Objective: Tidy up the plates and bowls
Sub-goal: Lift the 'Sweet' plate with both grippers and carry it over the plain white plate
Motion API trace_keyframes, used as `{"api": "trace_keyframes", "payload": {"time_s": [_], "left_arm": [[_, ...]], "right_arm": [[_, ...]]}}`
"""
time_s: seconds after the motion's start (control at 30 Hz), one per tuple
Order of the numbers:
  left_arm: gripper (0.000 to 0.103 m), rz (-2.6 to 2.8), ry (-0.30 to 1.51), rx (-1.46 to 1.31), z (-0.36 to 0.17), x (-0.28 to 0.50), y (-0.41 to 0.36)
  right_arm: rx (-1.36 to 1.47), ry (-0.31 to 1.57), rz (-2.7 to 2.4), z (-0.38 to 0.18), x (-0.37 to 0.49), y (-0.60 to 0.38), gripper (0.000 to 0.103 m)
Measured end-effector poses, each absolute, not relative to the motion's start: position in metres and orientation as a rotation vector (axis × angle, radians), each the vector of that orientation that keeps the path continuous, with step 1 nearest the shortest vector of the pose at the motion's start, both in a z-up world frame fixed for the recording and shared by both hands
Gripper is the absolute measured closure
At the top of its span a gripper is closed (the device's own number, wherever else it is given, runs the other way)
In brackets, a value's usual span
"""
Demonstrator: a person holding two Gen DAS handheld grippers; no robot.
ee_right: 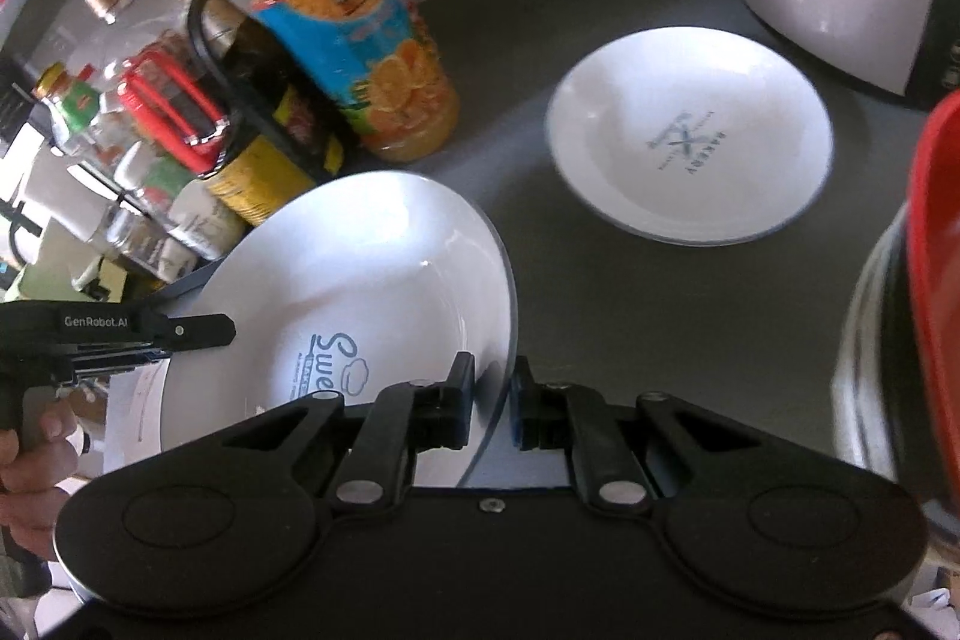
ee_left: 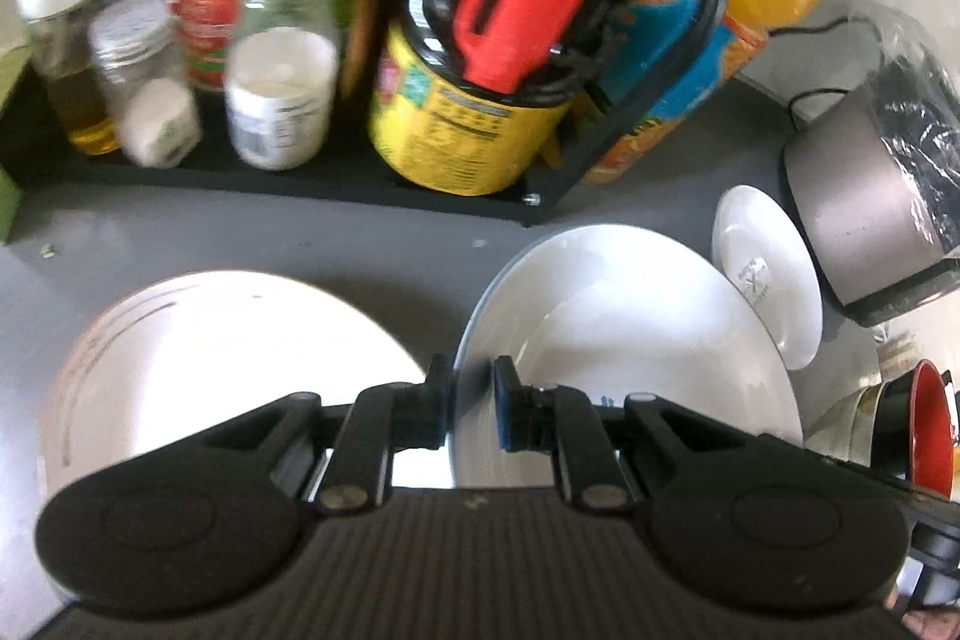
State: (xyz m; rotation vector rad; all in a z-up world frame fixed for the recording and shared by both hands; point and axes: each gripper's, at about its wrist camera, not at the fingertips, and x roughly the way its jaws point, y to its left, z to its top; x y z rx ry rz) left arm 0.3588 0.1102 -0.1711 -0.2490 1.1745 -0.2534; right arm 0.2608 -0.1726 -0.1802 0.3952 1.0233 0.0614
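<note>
Both my grippers, left [ee_left: 471, 403] and right [ee_right: 493, 400], are clamped on opposite rims of the same bowl [ee_right: 360, 280], which sits tilted at lower centre of each view. I should level both hands evenly before lowering it onto the plate [ee_left: 210, 346] at lower left.

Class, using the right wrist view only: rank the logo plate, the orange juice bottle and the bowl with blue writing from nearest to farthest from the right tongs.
1. Bowl with blue writing: its rim is clamped in the right tongs.
2. Logo plate: flat on the table, ahead to the right.
3. Orange juice bottle: upright, ahead to the left by the rack, only slightly farther.
</note>
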Motion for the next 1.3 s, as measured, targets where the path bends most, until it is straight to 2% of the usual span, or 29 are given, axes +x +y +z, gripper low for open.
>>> {"api": "trace_keyframes", "payload": {"time_s": [0.73, 1.3], "left_arm": [[0.090, -0.042, 1.147, -0.416, -0.198, 0.303, 0.239], [0.089, 0.009, 1.169, -0.442, -0.212, 0.288, 0.271]], "right_arm": [[0.222, 1.054, 0.275, -0.176, 0.287, -0.054, 0.094], [0.131, 1.093, 0.322, -0.189, 0.283, -0.009, 0.093]]}}
